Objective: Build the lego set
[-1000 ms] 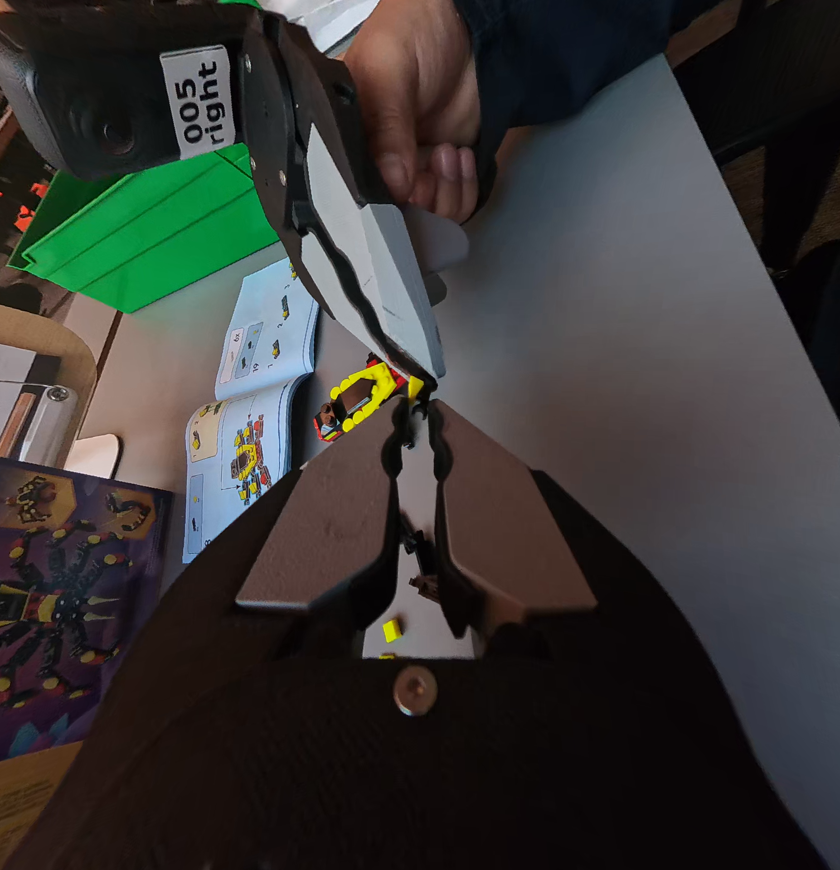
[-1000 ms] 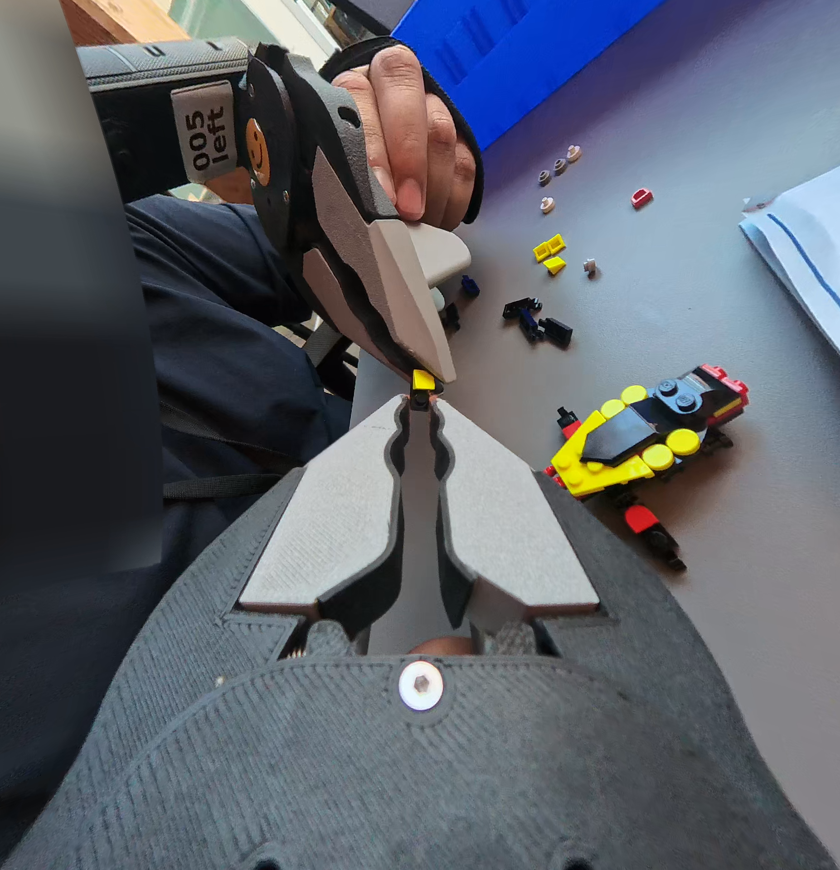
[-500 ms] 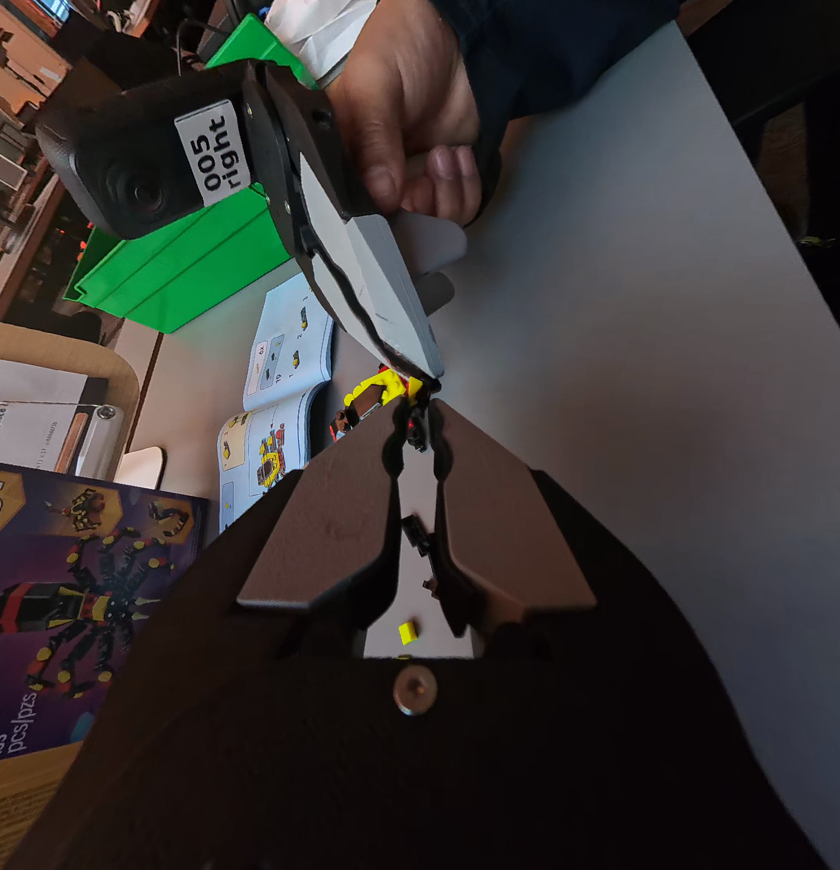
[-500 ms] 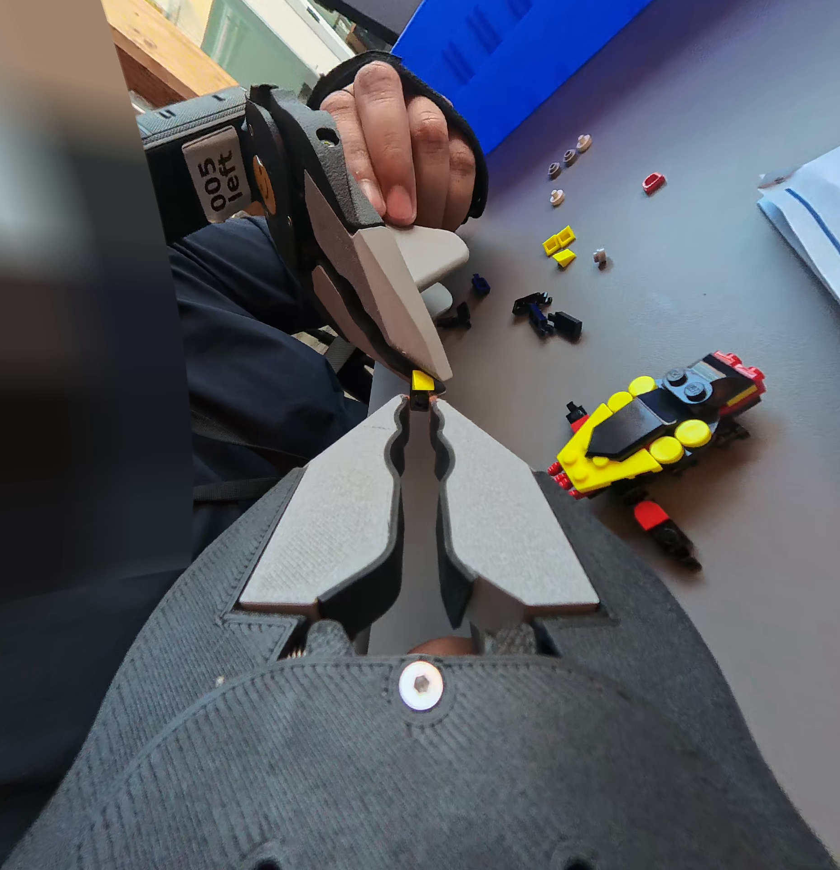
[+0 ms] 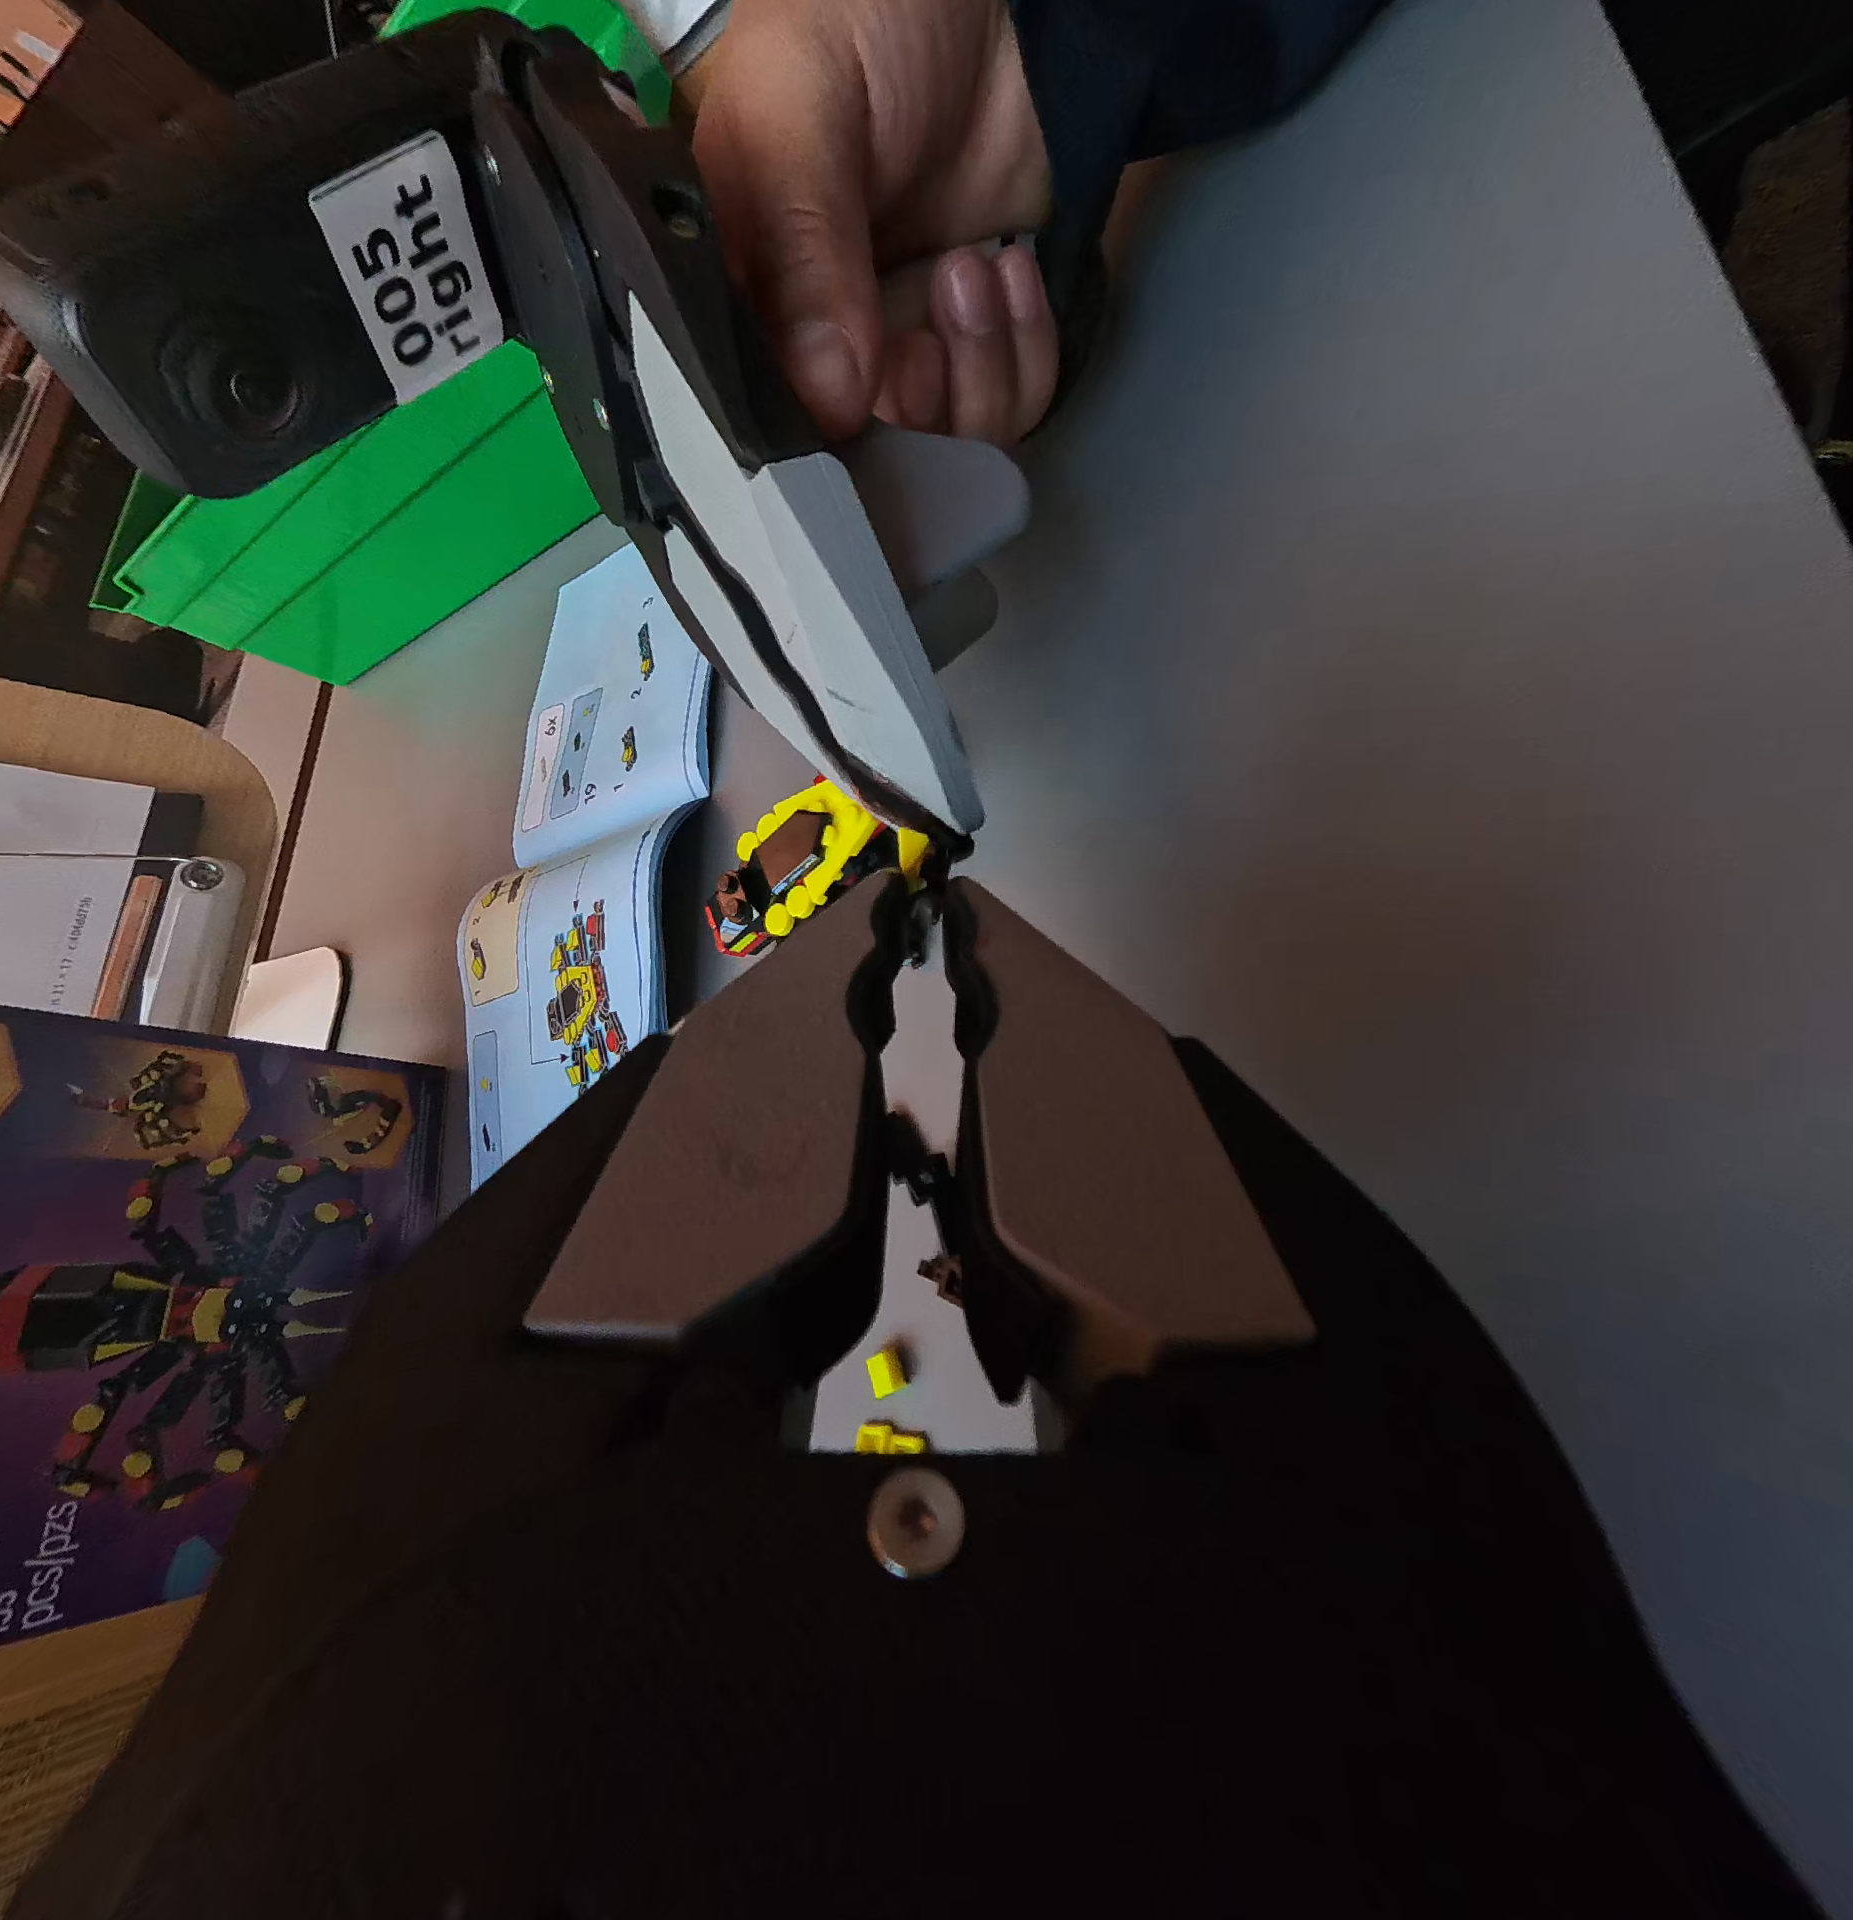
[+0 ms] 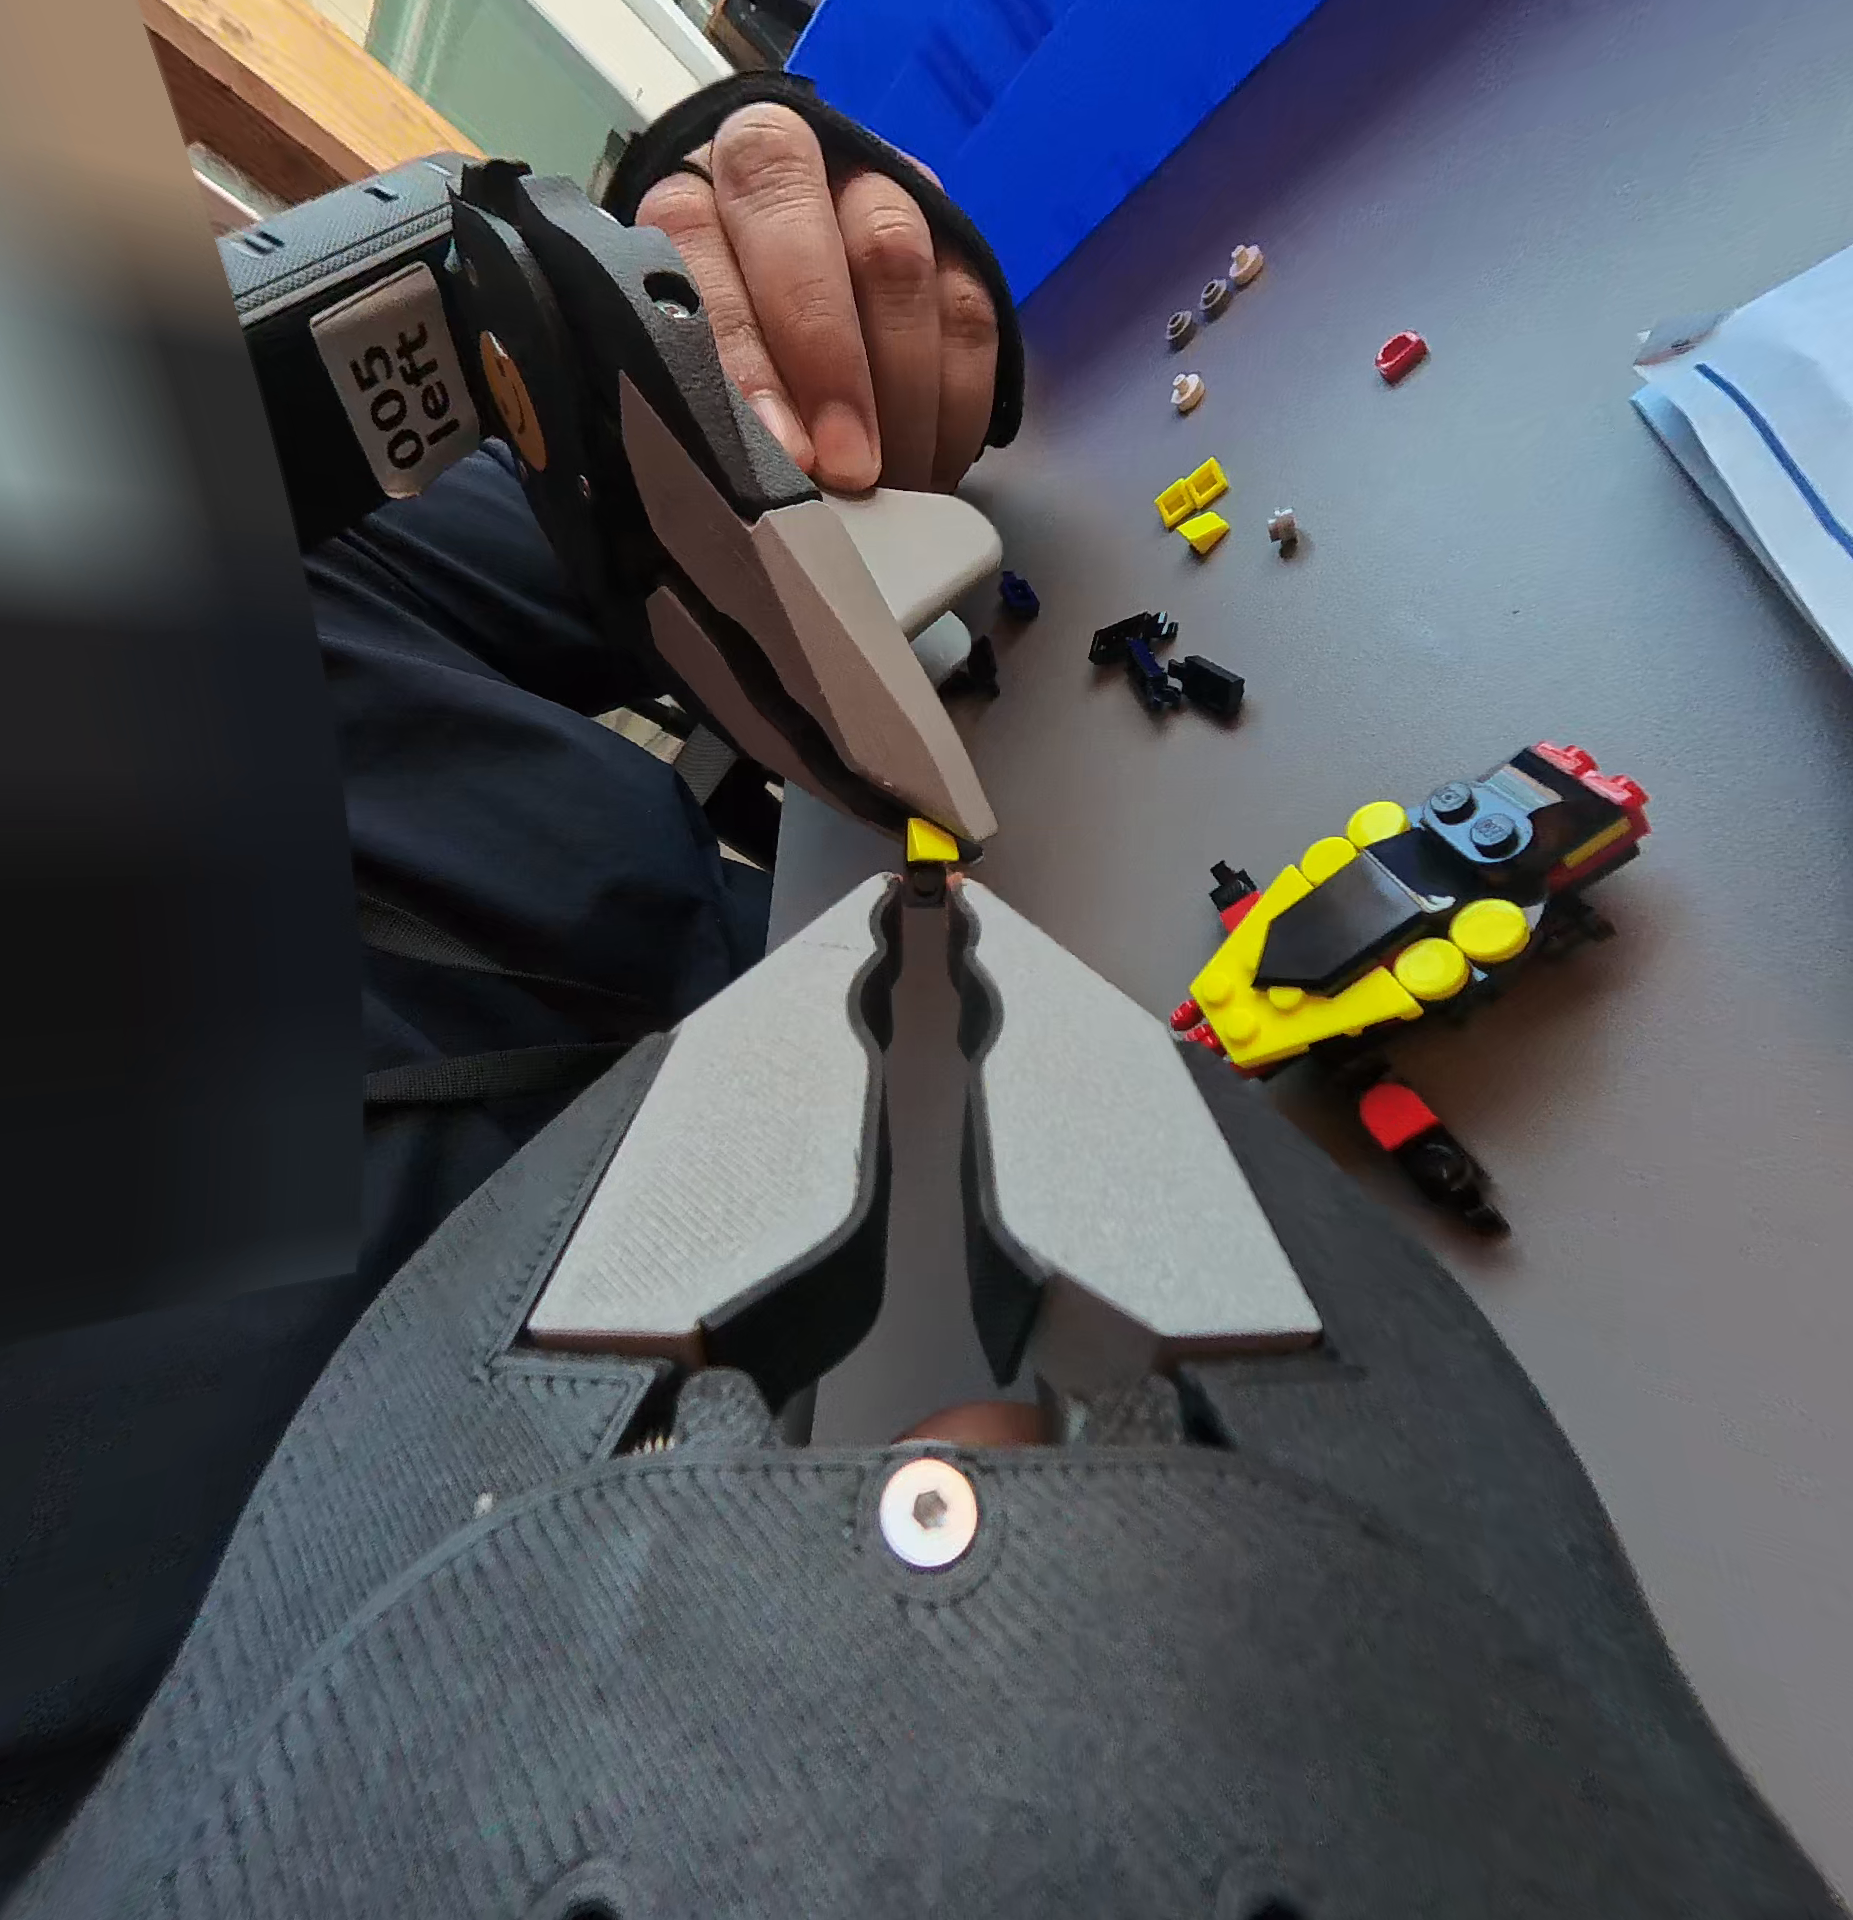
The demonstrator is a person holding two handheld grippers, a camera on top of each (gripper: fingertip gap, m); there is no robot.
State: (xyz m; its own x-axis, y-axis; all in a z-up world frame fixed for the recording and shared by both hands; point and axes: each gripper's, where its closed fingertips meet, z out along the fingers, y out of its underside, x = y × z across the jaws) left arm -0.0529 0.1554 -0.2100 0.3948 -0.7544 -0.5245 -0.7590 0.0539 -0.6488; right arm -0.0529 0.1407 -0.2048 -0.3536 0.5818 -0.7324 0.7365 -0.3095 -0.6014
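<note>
- Tools meet tip to tip above the grey worktop (image 6: 1524,1507), each in a person's hand.
- Left tool (image 5: 927,894) is nipped nearly closed on a small black piece (image 5: 917,920) at its very tips.
- Right tool (image 6: 927,888) is drawn in just as tight, pinching a small dark piece (image 6: 924,891); whether that is the same one is hard to say from here.
- Yellow wedge piece (image 6: 927,840) sits right at the junction, pressed between the two sets of tips.
- Part-built yellow, black and red model (image 6: 1410,925) lies on the worktop to the right in the right wrist view, apart from both tools.
- Loose bits lie beyond it: yellow tiles (image 6: 1192,499), black clips (image 6: 1161,660), a red piece (image 6: 1402,355), tan studs (image 6: 1213,301).
- Open instruction booklet (image 5: 589,831) lies just beside the model in the left wrist view.
- Purple set box (image 5: 174,1299) and green bin (image 5: 361,520) sit farther out.
</note>
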